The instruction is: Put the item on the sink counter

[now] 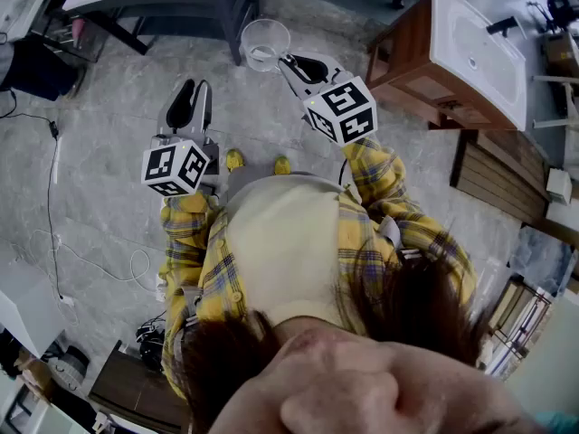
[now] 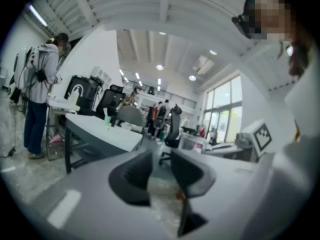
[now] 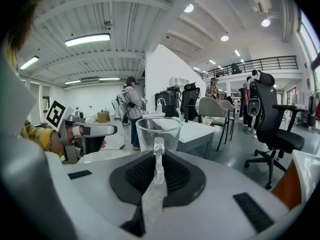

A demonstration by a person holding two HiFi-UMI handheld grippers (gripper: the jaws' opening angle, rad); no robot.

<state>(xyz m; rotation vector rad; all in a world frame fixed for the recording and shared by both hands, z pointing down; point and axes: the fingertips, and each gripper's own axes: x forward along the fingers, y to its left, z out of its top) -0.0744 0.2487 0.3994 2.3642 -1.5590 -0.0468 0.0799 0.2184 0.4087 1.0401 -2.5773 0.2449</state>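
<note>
Cup (image 3: 159, 129), clear and see-through, held out in front of me by its thin handle, which is pinched between the nearly closed jaws of my right gripper (image 3: 158, 170); it is well apart from the sink counter (image 1: 450, 34) off to my right. My left gripper (image 2: 160, 170) is wide open with nothing in it. With only that narrow handle gripped, I judge the cup could swing or slip free while carried, or clip the counter's edge.
</note>
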